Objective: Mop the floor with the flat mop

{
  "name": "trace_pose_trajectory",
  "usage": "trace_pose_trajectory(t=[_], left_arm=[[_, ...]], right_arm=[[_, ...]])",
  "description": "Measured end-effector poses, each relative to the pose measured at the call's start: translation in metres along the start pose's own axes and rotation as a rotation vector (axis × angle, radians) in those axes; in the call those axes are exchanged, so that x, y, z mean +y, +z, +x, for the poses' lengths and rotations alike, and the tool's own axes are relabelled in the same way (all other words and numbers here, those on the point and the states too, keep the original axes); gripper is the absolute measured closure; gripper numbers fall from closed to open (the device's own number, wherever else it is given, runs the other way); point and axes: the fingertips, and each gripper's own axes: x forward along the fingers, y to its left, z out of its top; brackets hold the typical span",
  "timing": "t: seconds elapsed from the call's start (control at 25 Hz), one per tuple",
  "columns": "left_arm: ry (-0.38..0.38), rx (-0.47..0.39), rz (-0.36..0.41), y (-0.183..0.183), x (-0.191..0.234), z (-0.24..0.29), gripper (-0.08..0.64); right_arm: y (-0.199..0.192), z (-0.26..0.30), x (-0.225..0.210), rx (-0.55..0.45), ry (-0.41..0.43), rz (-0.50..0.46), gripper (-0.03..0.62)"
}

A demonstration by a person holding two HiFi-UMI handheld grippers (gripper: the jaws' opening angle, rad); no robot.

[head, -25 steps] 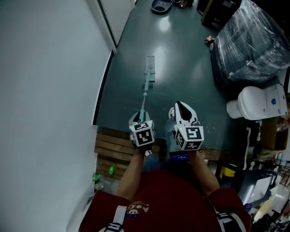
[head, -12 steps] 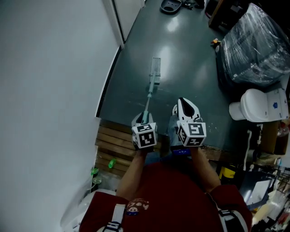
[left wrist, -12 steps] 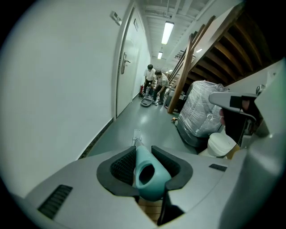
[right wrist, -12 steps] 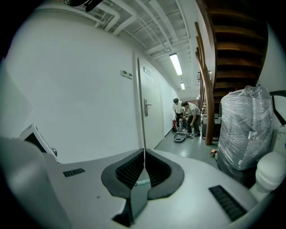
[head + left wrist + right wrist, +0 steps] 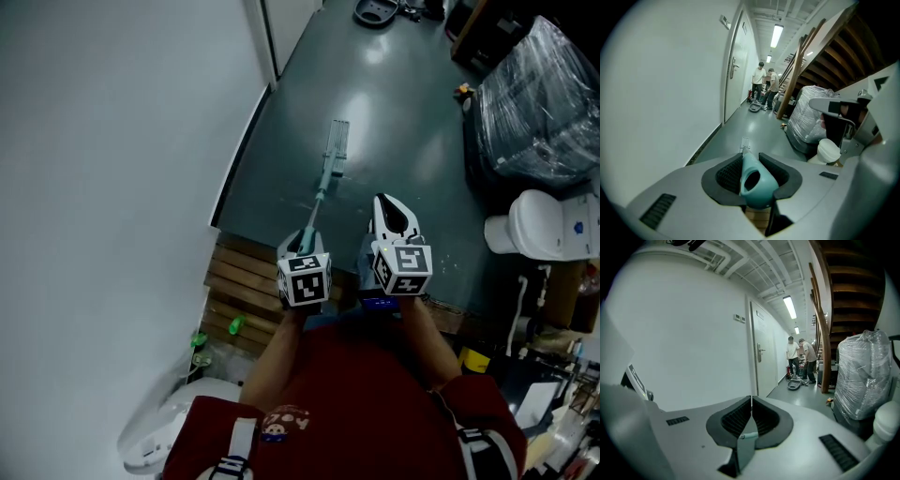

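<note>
The flat mop lies ahead of me on the dark green floor, its narrow head [image 5: 337, 141] flat on the floor and its thin pole [image 5: 319, 202] running back to my left gripper [image 5: 305, 242]. That gripper is shut on the mop's teal handle end [image 5: 754, 180], which sits between the black pads; the mop head [image 5: 744, 142] shows small beyond it. My right gripper [image 5: 389, 202] hovers just right of the pole, jaws shut together with nothing between them [image 5: 751, 401]. A bit of teal handle [image 5: 747, 435] shows below its jaws.
A white wall [image 5: 112, 187] runs along the left with a door [image 5: 733, 79]. A wooden pallet [image 5: 246, 298] lies under my arms. At the right stand a plastic-wrapped bundle [image 5: 544, 94] and a white toilet [image 5: 539, 225]. Two people [image 5: 765, 84] stand far down the corridor.
The head view has swung, so everything sits further right in frame. Both grippers keep the same pose, the left still shut on the handle; the mop head stays flat on the floor.
</note>
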Motion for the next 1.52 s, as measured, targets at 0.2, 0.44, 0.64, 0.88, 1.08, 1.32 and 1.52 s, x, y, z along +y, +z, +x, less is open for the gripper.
trace_pose_trajectory(t=[0.2, 0.44, 0.64, 0.88, 1.08, 1.32, 1.52], left_arm=[[0.001, -0.001, 0.002, -0.004, 0.004, -0.011, 0.437], [-0.001, -0.003, 0.003, -0.003, 0.004, -0.012, 0.437], [-0.008, -0.011, 0.009, -0.003, 0.003, -0.011, 0.437], [-0.010, -0.003, 0.010, -0.005, 0.002, -0.010, 0.437], [-0.013, 0.002, 0.008, -0.006, 0.000, -0.009, 0.437], [-0.015, -0.008, 0.014, -0.001, -0.003, -0.007, 0.437], [-0.020, 0.003, 0.015, -0.003, 0.000, -0.005, 0.437]], right_arm=[[0.000, 0.001, 0.011, 0.000, 0.020, -0.005, 0.572], [0.004, 0.003, 0.014, -0.006, 0.023, -0.010, 0.572], [0.001, 0.002, 0.013, -0.003, 0.016, -0.006, 0.572], [-0.001, 0.002, 0.013, 0.003, 0.007, -0.004, 0.572], [-0.001, 0.003, 0.011, 0.004, 0.001, 0.001, 0.572], [-0.002, 0.003, 0.006, 0.007, -0.009, 0.004, 0.572], [-0.003, 0.006, 0.008, 0.008, -0.016, 0.007, 0.572]])
